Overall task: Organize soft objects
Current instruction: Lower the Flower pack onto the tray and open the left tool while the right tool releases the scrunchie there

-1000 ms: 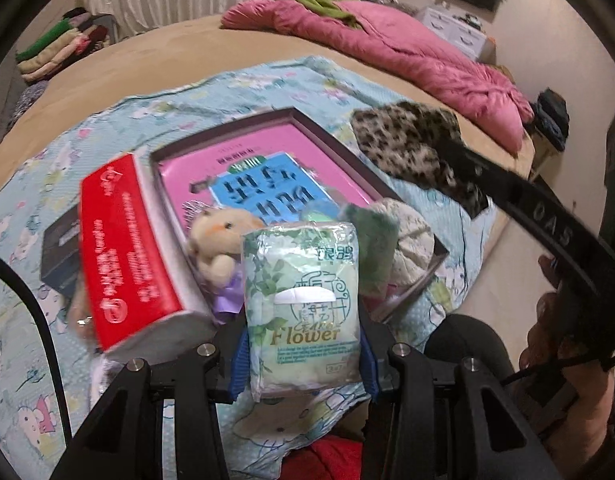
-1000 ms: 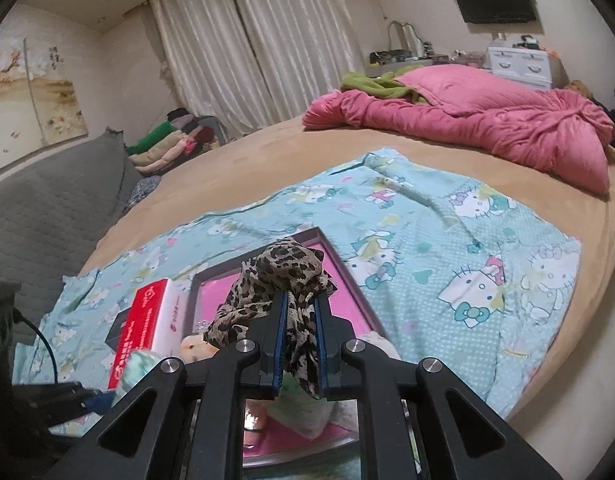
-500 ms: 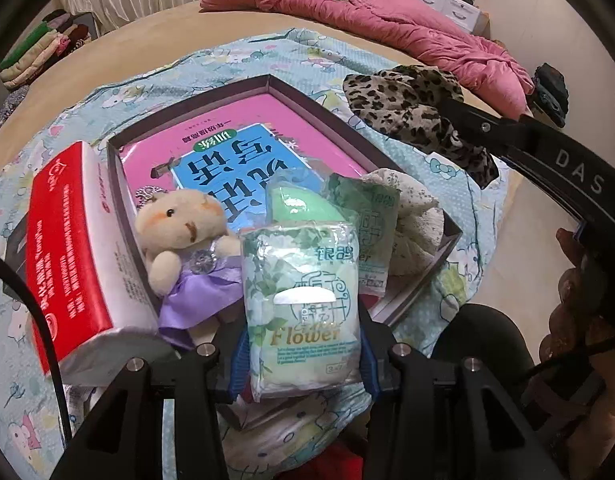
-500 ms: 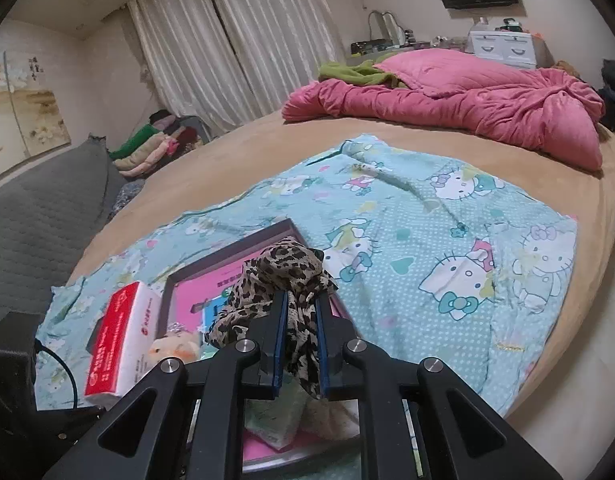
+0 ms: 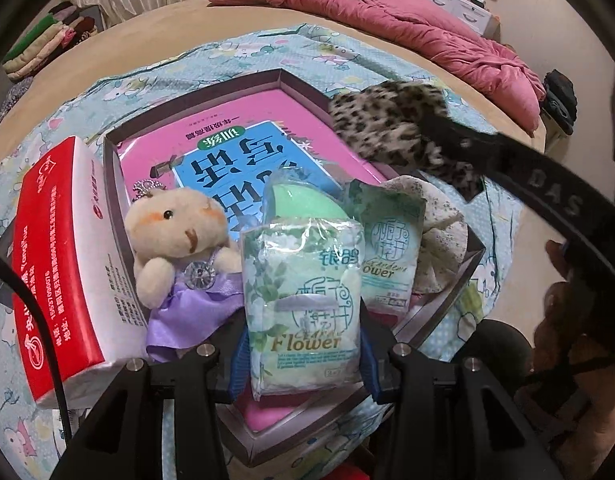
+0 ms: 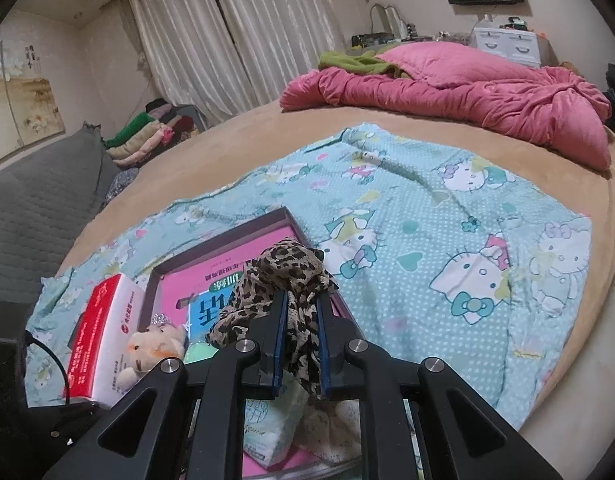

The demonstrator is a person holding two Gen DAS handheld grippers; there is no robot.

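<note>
Left gripper (image 5: pixel 303 354): jaws part-way apart, clamped on the sides of a tissue pack (image 5: pixel 303 308), green-and-white wrapper printed "Flower", held upright over the near end of the tray (image 5: pixel 195 94). Blue pads (image 5: pixel 237 364) pressed against the pack's lower edges.

Right gripper (image 6: pixel 301 344): jaws nearly closed, pinching a leopard-print cloth (image 6: pixel 279 280); cloth bunched above the fingers, a tail hanging below between them. Seen from the left wrist view, same cloth (image 5: pixel 391 124) over the tray's right rim, off the surface.

Tray: shallow, dark-walled, resting on a cartoon-cat sheet (image 6: pixel 447 248) spread over a tan bed (image 6: pixel 267 128). Inside: pink book (image 5: pixel 235 148) with blue panel lying flat on the floor of the tray; plush bear (image 5: pixel 179 248) in lilac dress leaning at the left wall; second tissue pack (image 5: pixel 387 256) just behind and right of the held one; green rounded item (image 5: pixel 303 204) in clear wrap behind both; pale speckled cloth (image 5: pixel 443 232) bunched at the right corner.

Red-and-white tissue box (image 5: pixel 55 264) standing outside the tray, touching its left wall.

Pink quilt (image 6: pixel 487 92) heaped at the far side of the bed. Person's hand (image 5: pixel 563 320) visible at right edge of left wrist view, on the right gripper's handle.
</note>
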